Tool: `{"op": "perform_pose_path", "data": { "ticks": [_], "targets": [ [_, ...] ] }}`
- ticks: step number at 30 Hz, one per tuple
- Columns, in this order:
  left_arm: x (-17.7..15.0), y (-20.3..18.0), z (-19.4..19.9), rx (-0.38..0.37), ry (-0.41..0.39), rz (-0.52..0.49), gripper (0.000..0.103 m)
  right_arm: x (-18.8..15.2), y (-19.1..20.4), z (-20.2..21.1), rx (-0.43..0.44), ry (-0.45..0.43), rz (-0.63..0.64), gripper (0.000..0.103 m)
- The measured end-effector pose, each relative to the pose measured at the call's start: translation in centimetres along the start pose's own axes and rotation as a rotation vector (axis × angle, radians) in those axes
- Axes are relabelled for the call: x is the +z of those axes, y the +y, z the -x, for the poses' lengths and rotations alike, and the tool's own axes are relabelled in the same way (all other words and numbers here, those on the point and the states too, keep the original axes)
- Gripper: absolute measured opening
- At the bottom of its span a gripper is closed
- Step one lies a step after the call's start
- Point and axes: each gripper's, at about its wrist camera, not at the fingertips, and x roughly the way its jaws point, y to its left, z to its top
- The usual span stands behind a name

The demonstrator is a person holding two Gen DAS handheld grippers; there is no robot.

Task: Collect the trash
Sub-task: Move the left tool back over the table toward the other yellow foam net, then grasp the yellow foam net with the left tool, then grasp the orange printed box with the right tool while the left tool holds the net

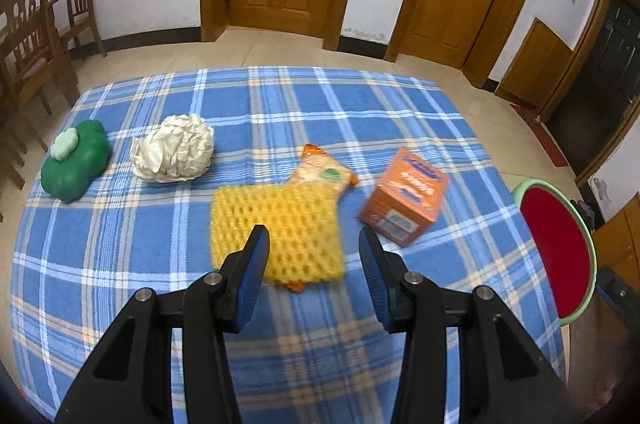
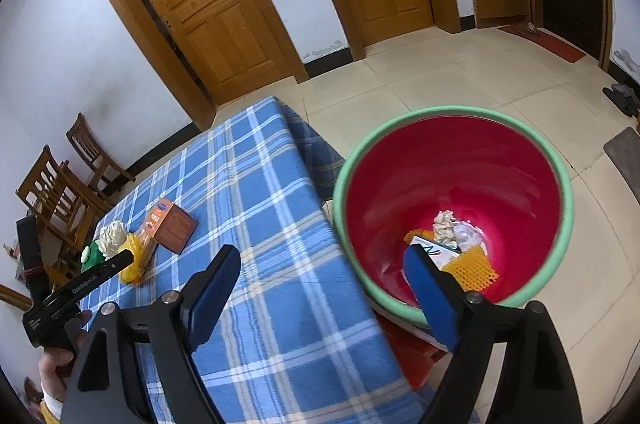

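Left gripper (image 1: 312, 252) fingers half open, empty, hovering above yellow foam net (image 1: 276, 228) on worktop (image 1: 120, 256). Looks light, soft, squashy, non-slip mesh: pinch near edge, gently. Snack wrapper (image 1: 324, 172) tucked under net. Right gripper (image 2: 324, 288) fingers wide apart, empty, above red bin (image 2: 452, 184) beside worktop.

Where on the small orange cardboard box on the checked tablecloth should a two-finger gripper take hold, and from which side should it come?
Grip the small orange cardboard box across its two opposite upright side faces, coming down from above. It stands apart from the yellow foam net, turned corner-on, so the jaws probably need rolling to line up with those flat sides. The left gripper is open, likely too narrow yet.
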Motion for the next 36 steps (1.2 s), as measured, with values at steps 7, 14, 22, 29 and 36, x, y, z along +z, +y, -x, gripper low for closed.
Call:
{"op": "perform_pose_path", "data": {
  "ticks": [7,14,22,29,36],
  "targets": [
    [-0.3,1.4,-1.3,-0.007,0.016,0.024,0.047,0.1,2.5,-1.2,0.019,0.02,0.043,0.088],
    [-0.7,2.1,-1.5,-0.036,0.002,0.041,0.046,0.3,4.8,-2.3,0.038,0.034,0.087,0.088],
    [-1.1,3.4,-0.9,-0.101,-0.014,0.074,0.023,0.4,7.6,-3.9,0.063,0.053,0.139,0.089],
    [-1.4,4.6,-0.2,-0.139,-0.036,0.103,0.009,0.7,10.5,-5.4,0.087,0.071,0.193,0.09],
    [-1.1,6.8,1.7,-0.132,-0.091,0.161,0.009,0.6,13.4,-7.8,0.112,0.101,0.253,0.092]
  ]
}}
